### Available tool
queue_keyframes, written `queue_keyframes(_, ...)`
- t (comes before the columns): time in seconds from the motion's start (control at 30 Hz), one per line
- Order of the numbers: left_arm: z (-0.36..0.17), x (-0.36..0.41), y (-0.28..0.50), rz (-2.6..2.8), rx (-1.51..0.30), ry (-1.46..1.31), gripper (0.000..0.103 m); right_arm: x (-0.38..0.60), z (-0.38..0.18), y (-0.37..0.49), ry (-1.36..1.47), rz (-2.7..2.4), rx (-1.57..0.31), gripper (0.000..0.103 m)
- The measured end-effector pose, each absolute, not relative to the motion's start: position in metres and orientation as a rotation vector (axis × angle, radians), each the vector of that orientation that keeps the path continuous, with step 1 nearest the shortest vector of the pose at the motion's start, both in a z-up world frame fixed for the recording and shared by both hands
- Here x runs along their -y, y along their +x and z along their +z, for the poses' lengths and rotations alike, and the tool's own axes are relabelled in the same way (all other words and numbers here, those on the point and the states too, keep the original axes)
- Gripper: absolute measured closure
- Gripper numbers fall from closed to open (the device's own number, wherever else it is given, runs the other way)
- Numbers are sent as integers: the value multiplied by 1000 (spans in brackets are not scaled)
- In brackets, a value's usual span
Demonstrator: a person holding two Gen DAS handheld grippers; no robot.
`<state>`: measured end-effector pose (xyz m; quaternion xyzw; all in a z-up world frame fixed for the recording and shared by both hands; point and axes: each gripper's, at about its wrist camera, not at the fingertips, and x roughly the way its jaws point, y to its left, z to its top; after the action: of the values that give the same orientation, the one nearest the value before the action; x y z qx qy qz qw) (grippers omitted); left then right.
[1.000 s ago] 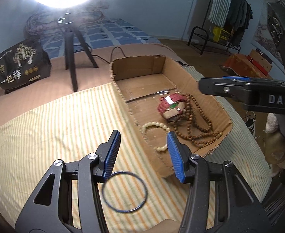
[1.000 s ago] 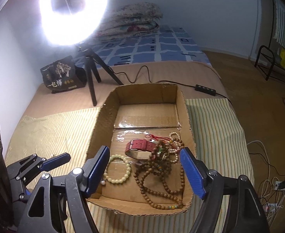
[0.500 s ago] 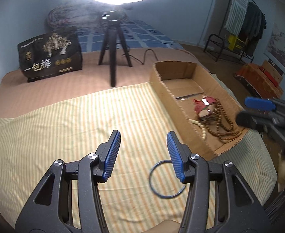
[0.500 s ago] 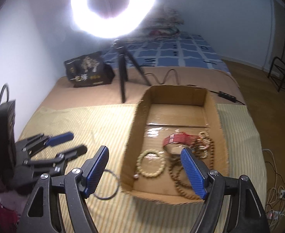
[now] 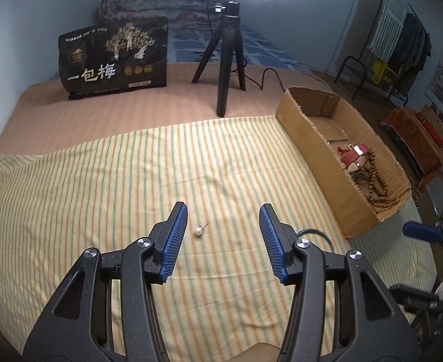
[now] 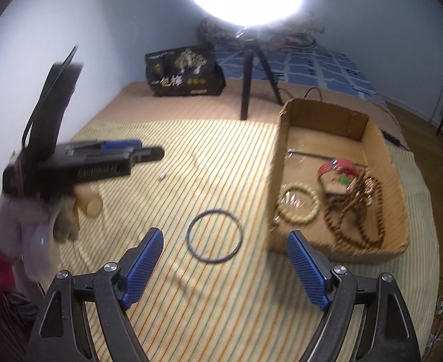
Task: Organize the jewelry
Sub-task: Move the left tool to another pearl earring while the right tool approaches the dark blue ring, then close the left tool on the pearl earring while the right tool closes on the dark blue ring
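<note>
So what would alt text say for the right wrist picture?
An open blue-padded tool hovers over a striped cloth, just short of a thin dark ring. Right of it, a cardboard box holds bead bracelets; the other handheld tool reaches in from the left.

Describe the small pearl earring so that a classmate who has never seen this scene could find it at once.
Start at the striped cloth spread beside the cardboard box. On it, between the open fingers of the left gripper, lies the pearl earring: a tiny white bead on a short pin. The only other loose piece, the dark bangle, is a large thin hoop.
</note>
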<state>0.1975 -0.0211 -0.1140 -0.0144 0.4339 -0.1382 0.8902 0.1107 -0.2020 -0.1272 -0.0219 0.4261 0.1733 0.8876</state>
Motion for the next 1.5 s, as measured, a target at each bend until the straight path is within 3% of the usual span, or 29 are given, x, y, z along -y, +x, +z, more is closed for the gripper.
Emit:
queue_keyframes(0.57,-157,19,200,-343,-952,67,52,199,-188,104,43,307,-927,15)
queue_keyframes(0.67,-161,20,203,-347,-957,74,61,194,-191,106,36,309,-927,15)
queue_keyframes(0.8,-166,22,206,-357,-961,85,62,186,-192,108,5,312,-915,15)
queue_keyframes(0.87,-168,23,208,-359,-963,93,68,182,-192,109,-2,317,-915,15)
queue_keyframes(1.17,-171,24,213,-371,-955,99,69,177,-199,120,4,299,-927,20)
queue_keyframes(1.5,-176,26,217,-383,-954,115,77,168,-204,133,-15,255,-932,21)
